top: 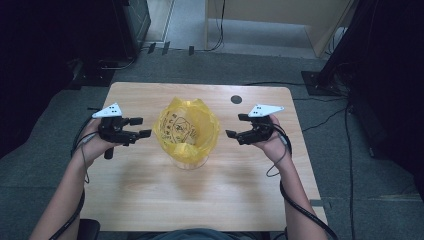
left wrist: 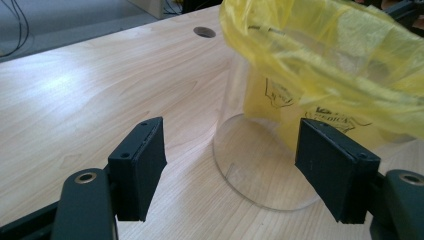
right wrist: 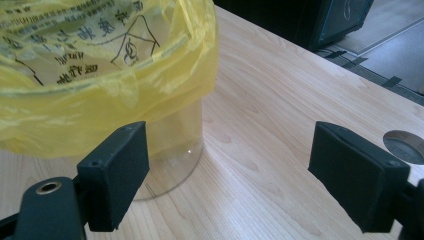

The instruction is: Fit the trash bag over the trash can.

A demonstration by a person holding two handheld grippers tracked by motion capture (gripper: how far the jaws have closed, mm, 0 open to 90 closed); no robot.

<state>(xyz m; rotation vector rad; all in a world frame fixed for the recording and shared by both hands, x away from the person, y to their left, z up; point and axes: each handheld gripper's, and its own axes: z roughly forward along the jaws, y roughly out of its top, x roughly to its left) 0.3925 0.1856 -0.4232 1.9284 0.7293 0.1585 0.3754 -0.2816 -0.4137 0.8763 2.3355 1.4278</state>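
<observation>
- On the wooden desk (top: 150, 200), near its middle, I see a clear round container (top: 189, 161) standing upright, lined with a yellow plastic bag (top: 186, 127) whose edge is folded out over the rim.
- From the high view, the bag carries dark printed markings and its mouth is open upward; I cannot make out anything inside it.
- My left tool (top: 138, 127) sits just to the left of the bag, pointing toward it, with its jaws wide apart and holding nothing.
- From the left gripper view, the left tool (left wrist: 230, 165) has the base of the clear container (left wrist: 260, 165) between and beyond its two black pads, not touching either one; the yellow bag (left wrist: 340, 60) hangs over the container's top.
- My right tool (top: 237, 126) sits to the right of the bag, also pointing at it, jaws spread and empty, with a clear gap of bare desk between it and the container.
- From the right gripper view, the right tool (right wrist: 230, 170) faces mostly bare desk (right wrist: 270, 130); the container (right wrist: 175, 145) stands behind its left pad, the bag (right wrist: 100, 75) draped above it.
- A round cable hole (top: 236, 99) lies in the desk near the far edge, right of the bag.
- Both hands grip the tools from below, with cables trailing back along the forearms.
</observation>
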